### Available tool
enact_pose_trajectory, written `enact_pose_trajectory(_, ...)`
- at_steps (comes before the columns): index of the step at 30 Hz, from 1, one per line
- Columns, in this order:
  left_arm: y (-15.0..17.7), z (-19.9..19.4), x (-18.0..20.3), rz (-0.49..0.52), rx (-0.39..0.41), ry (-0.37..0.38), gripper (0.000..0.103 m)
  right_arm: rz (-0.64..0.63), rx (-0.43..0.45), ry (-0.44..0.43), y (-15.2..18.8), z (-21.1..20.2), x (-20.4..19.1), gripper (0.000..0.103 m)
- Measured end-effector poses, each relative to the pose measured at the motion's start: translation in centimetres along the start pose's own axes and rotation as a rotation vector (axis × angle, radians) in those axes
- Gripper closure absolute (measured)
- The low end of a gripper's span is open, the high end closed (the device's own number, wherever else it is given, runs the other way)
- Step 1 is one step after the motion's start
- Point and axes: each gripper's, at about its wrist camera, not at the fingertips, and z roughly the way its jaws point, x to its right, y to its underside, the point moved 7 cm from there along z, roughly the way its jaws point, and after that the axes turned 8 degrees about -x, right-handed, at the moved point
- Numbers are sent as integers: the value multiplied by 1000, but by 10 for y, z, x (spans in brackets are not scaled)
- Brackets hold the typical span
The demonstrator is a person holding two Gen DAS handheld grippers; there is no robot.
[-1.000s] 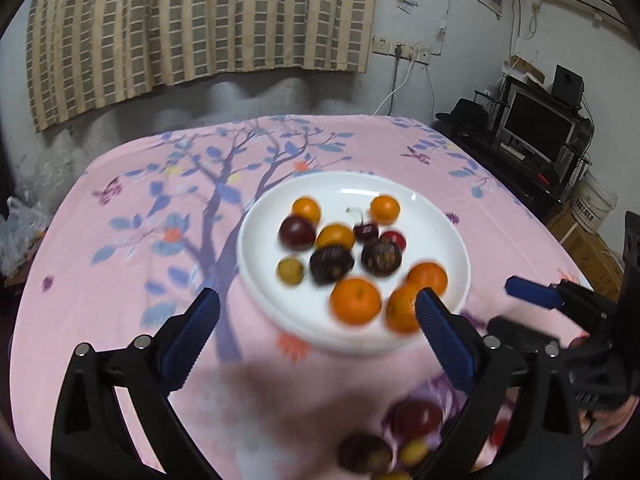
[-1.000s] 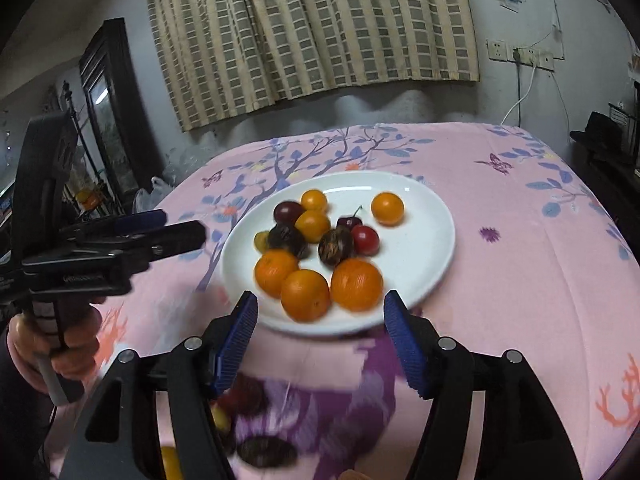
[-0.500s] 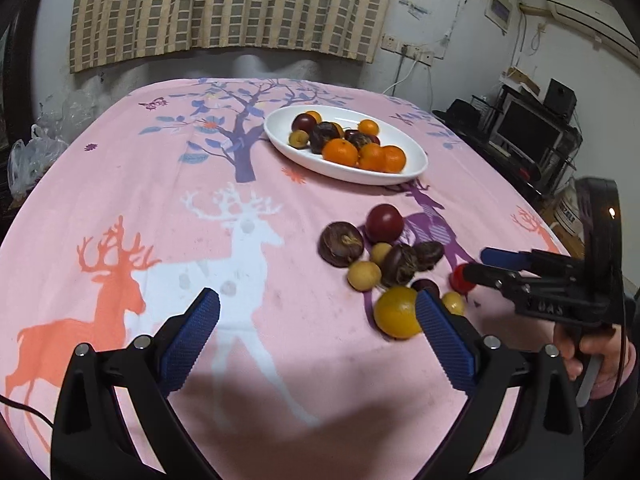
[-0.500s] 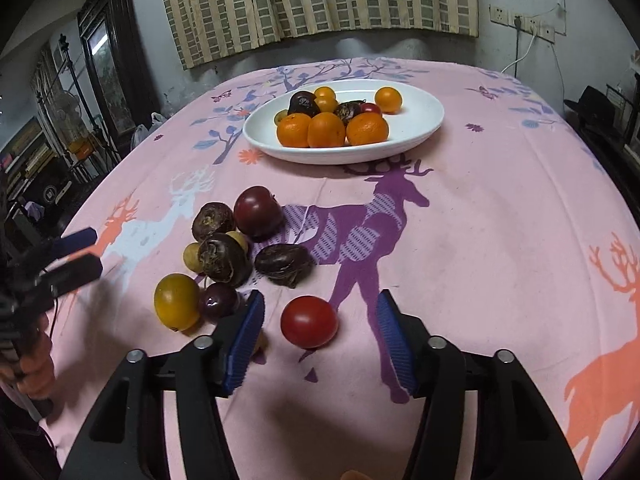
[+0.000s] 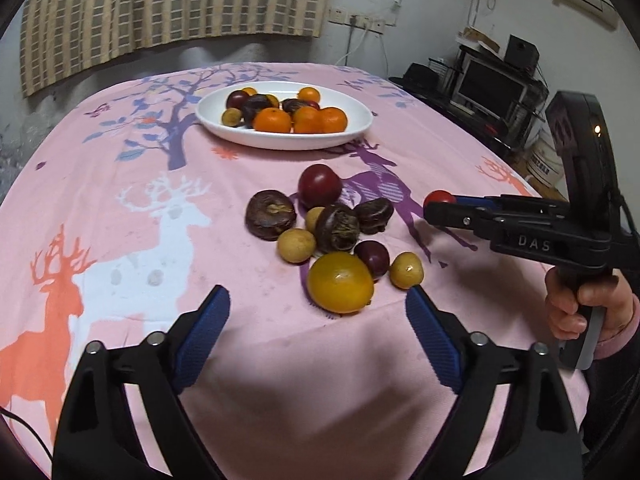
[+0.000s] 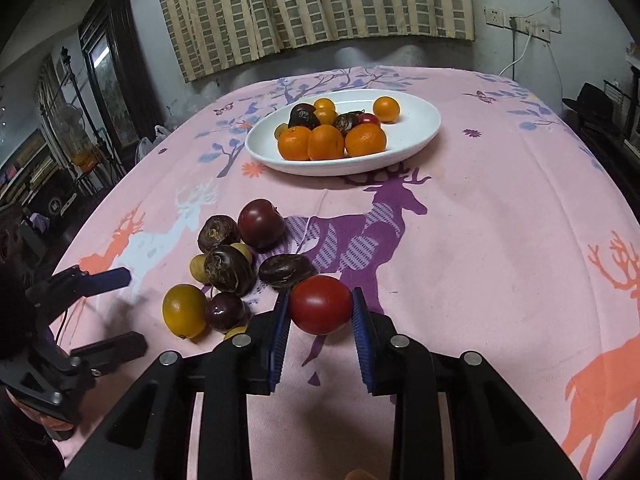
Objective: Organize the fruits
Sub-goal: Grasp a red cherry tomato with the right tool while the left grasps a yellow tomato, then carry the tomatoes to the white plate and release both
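While the sorting is only partly done, here is how it stands.
Bench (image 6: 500, 240): pink deer cloth, loose fruit near the front.
Plate (image 6: 416, 136): already holds oranges and dark fruits.
Loose pile (image 5: 332, 224): about nine pieces left to move.
Left tongs (image 5: 316, 320): jaws closing around the yellow fruit (image 5: 340, 282), not yet touching.
Right tongs (image 6: 320, 312): pinching the red tomato (image 6: 320, 308), low over the cloth.

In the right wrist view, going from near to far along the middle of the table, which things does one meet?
Red tomato between the right tongs → wrinkled dark fruit → purple deer print → three oranges → white plate.
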Motion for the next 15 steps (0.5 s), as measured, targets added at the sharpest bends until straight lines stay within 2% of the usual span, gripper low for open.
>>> enact_pose_trajectory(4,-5,20,4,22,-53,2,39,16,-1,-5,1,-2,3,72)
enact_pose_trajectory(11,-6,31,5,24,-80,21,40,22,18,-30,-1,-9,2,72)
enact_pose_trajectory(13,-4,34,6,24,-94,28,52,23,19,-30,-1,-10,2,72)
enact_pose_trajectory(15,-3,37,7,28,-107,33,54,22,18,-31,-1,-9,2,72)
